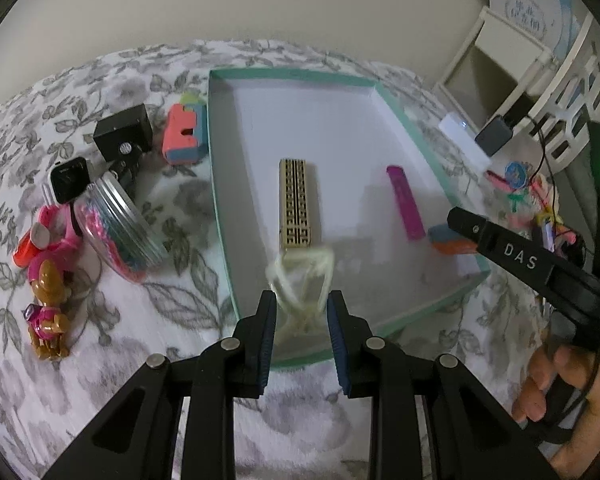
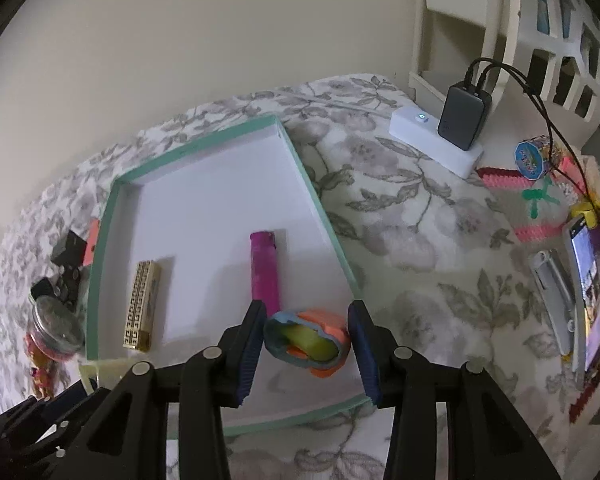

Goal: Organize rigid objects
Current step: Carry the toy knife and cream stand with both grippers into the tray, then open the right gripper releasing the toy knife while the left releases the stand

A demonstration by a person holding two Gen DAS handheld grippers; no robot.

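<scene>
while my left hand-held gripper (image 1: 302,312) hangs over the near edge of the teal-rimmed box (image 1: 220,184), its pads are clenched on a pale yellow plastic piece (image 1: 300,276), blurred. my right hand-held gripper (image 2: 307,338) grasps an orange, blue and yellow toy (image 2: 306,338) at the box's near right corner. inside the box lie a gold patterned case (image 1: 296,204) and a magenta tube (image 1: 406,202), apart, on the floral-covered bed (image 1: 100,312).
</scene>
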